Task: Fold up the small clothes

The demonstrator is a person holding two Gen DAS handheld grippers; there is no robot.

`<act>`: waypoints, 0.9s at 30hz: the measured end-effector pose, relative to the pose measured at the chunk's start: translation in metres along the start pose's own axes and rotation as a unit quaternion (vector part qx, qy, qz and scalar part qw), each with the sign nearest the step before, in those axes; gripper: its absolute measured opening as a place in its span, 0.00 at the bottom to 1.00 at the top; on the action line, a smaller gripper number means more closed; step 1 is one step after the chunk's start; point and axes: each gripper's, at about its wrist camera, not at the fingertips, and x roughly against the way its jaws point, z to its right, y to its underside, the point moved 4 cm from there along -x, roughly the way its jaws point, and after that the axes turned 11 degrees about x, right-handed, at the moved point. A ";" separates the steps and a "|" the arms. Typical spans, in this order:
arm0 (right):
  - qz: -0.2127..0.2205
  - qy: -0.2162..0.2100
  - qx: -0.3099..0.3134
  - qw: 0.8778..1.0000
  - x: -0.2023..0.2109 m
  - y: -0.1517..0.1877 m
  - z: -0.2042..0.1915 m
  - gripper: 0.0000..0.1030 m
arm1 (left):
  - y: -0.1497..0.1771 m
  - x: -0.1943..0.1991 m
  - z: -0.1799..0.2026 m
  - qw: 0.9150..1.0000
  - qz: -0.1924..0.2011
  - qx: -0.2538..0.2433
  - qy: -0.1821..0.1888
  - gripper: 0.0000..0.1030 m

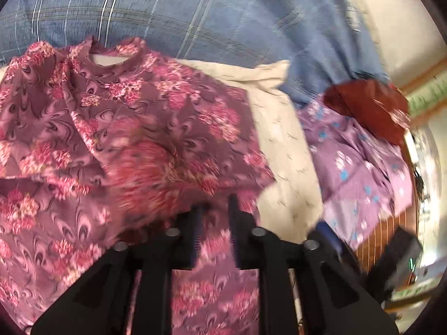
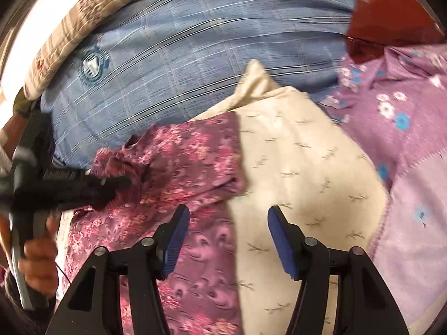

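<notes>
Pink flowery top (image 1: pixel 134 145) looks pinched in the left tool (image 1: pixel 215 209); the right tool (image 2: pixel 228 220) at six o'clock gapes wide.

No readable text, numbers or brand names in either view. Only sign-like mark: a round teal-and-white crest emblem (image 2: pixel 90 65) on the blue plaid fabric (image 2: pixel 195 55), at about 10 o'clock in the right wrist view; shield shape inside a ring, any lettering too blurred to read. Same blue plaid fabric in the left wrist view at 12 o'clock shows stripes only. Prints on the other cloths are just patterns.
</notes>
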 end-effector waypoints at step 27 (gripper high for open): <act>-0.013 -0.071 0.023 0.997 -0.129 -0.079 -0.088 0.06 | -0.057 0.056 -0.231 0.963 0.105 0.247 -0.026 0.52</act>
